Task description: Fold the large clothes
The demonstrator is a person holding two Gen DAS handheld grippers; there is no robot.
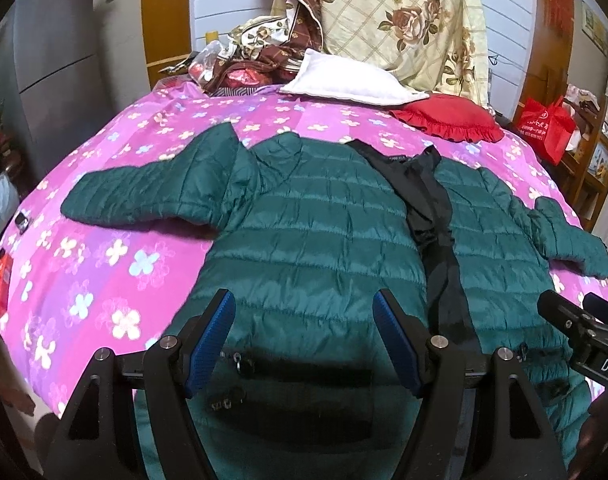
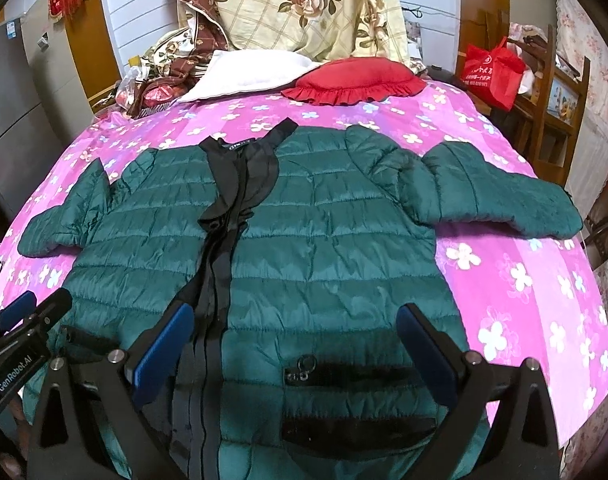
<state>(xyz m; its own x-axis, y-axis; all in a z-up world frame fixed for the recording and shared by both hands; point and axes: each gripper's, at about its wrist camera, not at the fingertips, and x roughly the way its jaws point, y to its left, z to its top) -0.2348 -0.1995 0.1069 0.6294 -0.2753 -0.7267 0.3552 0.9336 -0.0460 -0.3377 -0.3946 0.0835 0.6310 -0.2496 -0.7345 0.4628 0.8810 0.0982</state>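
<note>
The jacket (image 1: 312, 232) hem is cut off below both views; its collar label is unreadable.

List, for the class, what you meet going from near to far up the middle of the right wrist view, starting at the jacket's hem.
Green puffer jacket → pink flowered bedspread → red ruffled cushion → cream rose-print quilt.
</note>
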